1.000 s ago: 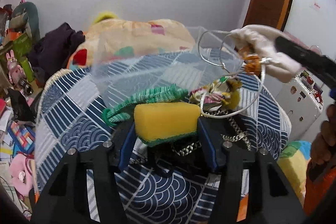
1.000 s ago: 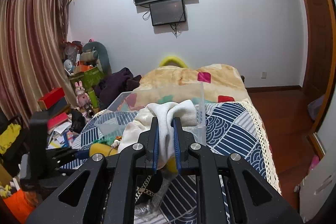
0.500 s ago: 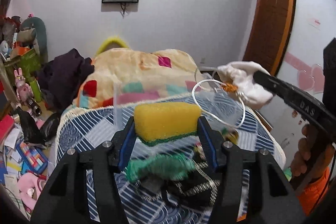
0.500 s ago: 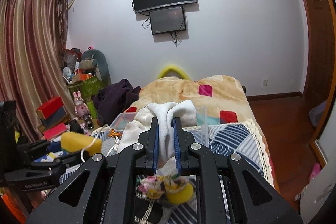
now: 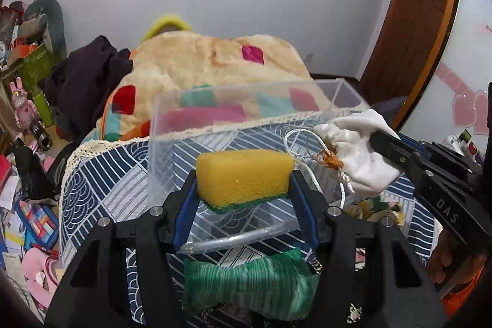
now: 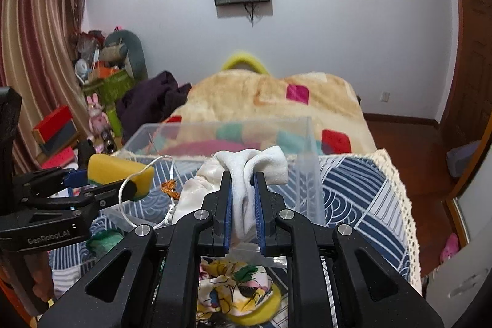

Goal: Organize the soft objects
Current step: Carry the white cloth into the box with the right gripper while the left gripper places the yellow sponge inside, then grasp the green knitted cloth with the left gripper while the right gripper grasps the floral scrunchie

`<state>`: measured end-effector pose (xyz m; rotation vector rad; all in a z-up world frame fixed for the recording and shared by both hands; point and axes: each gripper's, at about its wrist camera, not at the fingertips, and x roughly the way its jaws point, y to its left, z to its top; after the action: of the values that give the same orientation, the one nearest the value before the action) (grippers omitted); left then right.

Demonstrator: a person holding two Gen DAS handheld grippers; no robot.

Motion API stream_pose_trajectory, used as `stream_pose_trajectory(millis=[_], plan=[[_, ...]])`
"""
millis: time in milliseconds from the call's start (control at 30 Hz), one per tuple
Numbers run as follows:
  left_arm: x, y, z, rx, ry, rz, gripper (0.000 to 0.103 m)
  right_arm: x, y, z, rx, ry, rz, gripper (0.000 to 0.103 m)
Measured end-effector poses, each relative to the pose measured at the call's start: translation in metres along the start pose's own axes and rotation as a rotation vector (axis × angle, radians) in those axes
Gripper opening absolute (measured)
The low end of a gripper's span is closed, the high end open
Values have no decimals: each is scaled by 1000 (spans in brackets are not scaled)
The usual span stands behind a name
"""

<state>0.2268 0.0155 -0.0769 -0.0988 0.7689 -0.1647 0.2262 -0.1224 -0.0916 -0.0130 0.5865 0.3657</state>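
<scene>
Both grippers are loaded and hanging over the bed. The left gripper (image 5: 244, 185) is about half open with its blue pads clamped on the ends of a yellow sponge (image 5: 243, 177) that has a green scrub layer underneath. It's held up right at the near wall of the clear box (image 5: 215, 125), which sits on the blue patterned bedspread (image 5: 92, 186).

The right gripper (image 6: 243, 199) is squeezed nearly all the way closed on a bunched white pouch (image 6: 249, 171). The pouch's white drawstring (image 6: 135, 183) loops out toward the sponge, and there's a little orange knot (image 6: 170, 188) on the cord. From the left camera the pouch looks to be over the right part of the box, just beside the sponge, not touching it as far as I can see.

Loose on the bedspread: a green knit cloth (image 5: 246, 285) in front of the box, and a floral yellow scrunchie (image 6: 236, 294) under the right gripper. A beige blanket (image 6: 270, 94) lies behind the box.
</scene>
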Motion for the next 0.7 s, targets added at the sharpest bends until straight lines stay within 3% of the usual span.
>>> stream_pose_trajectory(millis=[267,500,700], plan=[[16,-5,-2,20,47,14,60,0,-5,1,-8,24,6,16],[5,-7,-4,26,36,8,66,-6,-14,0,29,13,15,49],[-25,-11,-1,31,-30,1,76,-28,-16,1,22,-29,7,58]])
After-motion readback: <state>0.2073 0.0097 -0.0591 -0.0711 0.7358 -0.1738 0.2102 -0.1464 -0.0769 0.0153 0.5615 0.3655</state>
